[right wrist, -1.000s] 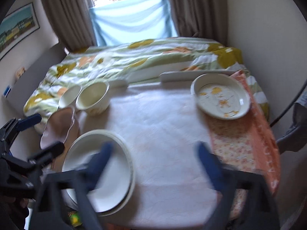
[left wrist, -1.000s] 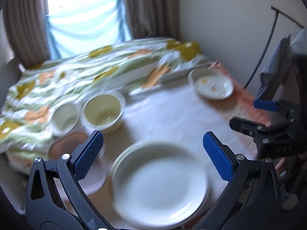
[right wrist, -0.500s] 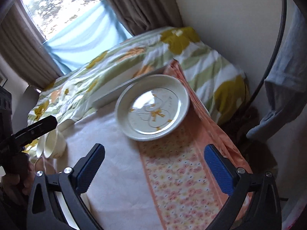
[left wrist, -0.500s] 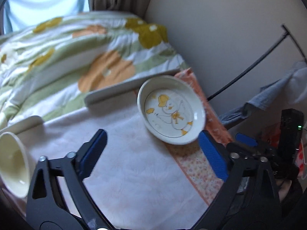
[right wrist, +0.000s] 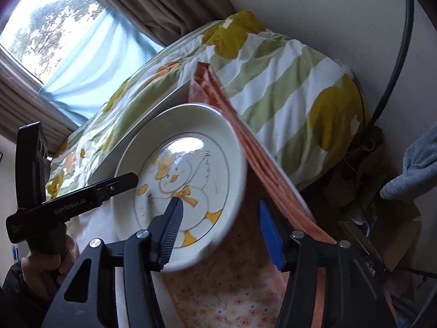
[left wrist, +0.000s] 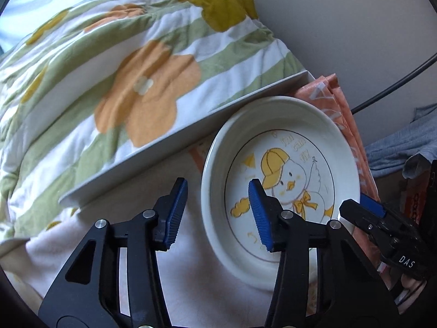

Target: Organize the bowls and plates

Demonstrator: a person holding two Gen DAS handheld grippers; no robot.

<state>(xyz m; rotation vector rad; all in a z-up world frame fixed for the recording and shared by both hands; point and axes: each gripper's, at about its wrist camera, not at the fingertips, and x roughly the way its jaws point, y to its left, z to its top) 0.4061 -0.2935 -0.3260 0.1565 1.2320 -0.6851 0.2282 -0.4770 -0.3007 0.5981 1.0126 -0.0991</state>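
Observation:
A white plate with a yellow duck picture (left wrist: 286, 180) lies on the table, half on a white cloth, half on an orange floral mat (right wrist: 237, 295). My left gripper (left wrist: 218, 213) is open and straddles the plate's left rim, one finger outside and one over the plate. My right gripper (right wrist: 221, 229) is open and straddles the plate's right rim (right wrist: 235, 196). The right gripper's tip shows in the left wrist view (left wrist: 363, 207) at the plate's right edge. The left gripper shows in the right wrist view (right wrist: 120, 183) at the plate's left edge.
A flowered green, orange and white quilt (left wrist: 131, 76) lies on the bed behind the table. A white rail (left wrist: 174, 139) runs along the table's far edge. A wall, a black cable (left wrist: 396, 84) and grey clothing (left wrist: 404, 147) are on the right.
Both grippers have moved in close to the duck plate and narrowed, now straddling its opposite rims. The stacked plates and bowls have left the views.

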